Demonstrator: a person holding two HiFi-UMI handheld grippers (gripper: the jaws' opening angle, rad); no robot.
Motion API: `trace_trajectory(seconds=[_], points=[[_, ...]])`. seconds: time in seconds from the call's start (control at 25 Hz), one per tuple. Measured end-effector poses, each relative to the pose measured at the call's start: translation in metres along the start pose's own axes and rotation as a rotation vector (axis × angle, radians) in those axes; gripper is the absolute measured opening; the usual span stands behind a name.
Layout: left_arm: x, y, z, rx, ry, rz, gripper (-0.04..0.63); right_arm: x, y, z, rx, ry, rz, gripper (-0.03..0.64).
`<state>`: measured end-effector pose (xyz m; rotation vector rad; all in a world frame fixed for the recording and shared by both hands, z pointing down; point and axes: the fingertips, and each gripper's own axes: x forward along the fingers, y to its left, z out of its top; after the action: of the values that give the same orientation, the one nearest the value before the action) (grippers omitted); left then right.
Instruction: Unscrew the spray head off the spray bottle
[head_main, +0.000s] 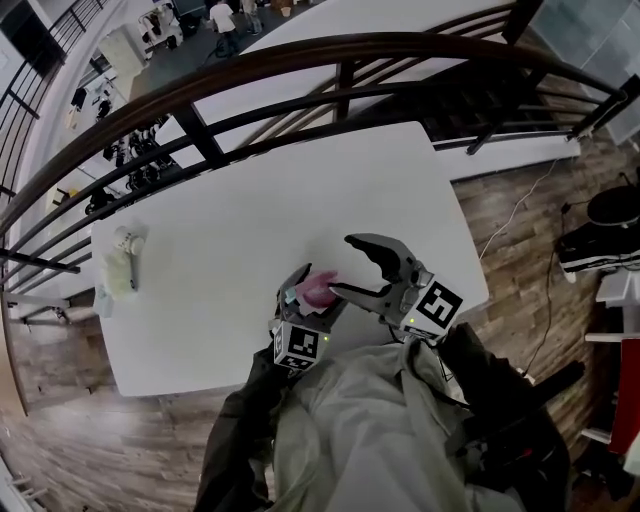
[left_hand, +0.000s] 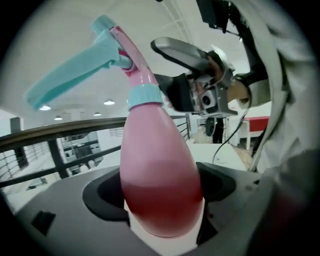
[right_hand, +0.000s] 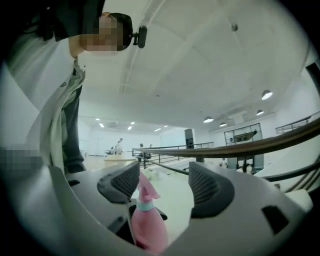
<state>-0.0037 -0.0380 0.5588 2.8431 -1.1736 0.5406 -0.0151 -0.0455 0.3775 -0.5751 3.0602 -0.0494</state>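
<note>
The white surface (head_main: 250, 230) is filling the middle of the head view, with a dark curved railing (head_main: 300, 60) running round its far side at the top of the frame. A person in a pale grey-green jacket (head_main: 370, 440) is standing at the near edge, at the bottom of the frame, holding both tools over the lower middle of the surface.

The right gripper (head_main: 350, 268) is reaching in from the lower right with its fingers standing apart, not clamping anything. In the right gripper view the top of the bottle is showing between them, close against the finger on the left of that frame; whether that finger is actually touching the collar, I cannot say.

The left gripper (left_hand: 160, 192) is sitting just to the left of it, its fingers closed on the lower body of the pink spray bottle (left_hand: 160, 170), which is looking darker in its lower part. The bottle is being held up off the surface, near its front edge.

The teal spray head (left_hand: 75, 70) is sitting on the bottle's neck above a teal collar (left_hand: 145, 95), its trigger pointing to the upper left of the left gripper view.

A small pale object (head_main: 120, 265) is lying at the surface's left end, well apart from the rest.
</note>
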Motion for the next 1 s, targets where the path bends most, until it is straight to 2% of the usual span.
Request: trace_trajectory(seconds=[0.04,0.12,0.2,0.24,0.36,0.48,0.56,0.72,0.8,0.88,0.96,1.0], points=[[0.001,0.008,-0.004,-0.003,0.025,0.066,0.430,-0.005,0.003,0.000,0.007,0.003,-0.016,0.288],[0.004,0.019,-0.009,-0.019,0.061,0.159,0.430,-0.009,0.026,-0.010,0.013,0.058,0.038,0.284],[0.006,0.023,-0.013,-0.024,0.085,0.201,0.430,-0.005,0.047,-0.030,0.008,0.141,0.096,0.281],[0.008,0.022,-0.015,-0.016,0.097,0.209,0.430,-0.001,0.051,-0.038,0.020,0.165,0.095,0.281],[0.009,0.023,-0.019,-0.001,0.132,0.241,0.430,0.011,0.042,-0.051,0.080,0.165,0.041,0.281],[0.004,0.035,-0.022,-0.020,0.162,0.308,0.430,0.024,0.035,-0.053,0.061,0.170,0.021,0.281],[0.001,0.041,-0.025,-0.001,0.194,0.348,0.430,0.028,0.030,-0.054,0.061,0.168,-0.011,0.282],[-0.005,0.047,-0.031,0.065,0.240,0.446,0.430,0.027,0.015,-0.059,0.177,0.163,-0.176,0.307],[-0.003,0.043,-0.030,0.053,0.229,0.455,0.430,0.030,0.014,-0.060,0.195,0.169,-0.233,0.333],[-0.001,0.041,-0.027,0.036,0.222,0.451,0.430,0.034,0.011,-0.062,0.153,0.194,-0.269,0.336],[0.000,0.039,-0.027,0.030,0.213,0.433,0.430,0.037,0.009,-0.063,0.120,0.195,-0.268,0.336],[0.001,0.037,-0.027,0.012,0.199,0.410,0.430,0.039,0.010,-0.063,0.105,0.189,-0.239,0.336]])
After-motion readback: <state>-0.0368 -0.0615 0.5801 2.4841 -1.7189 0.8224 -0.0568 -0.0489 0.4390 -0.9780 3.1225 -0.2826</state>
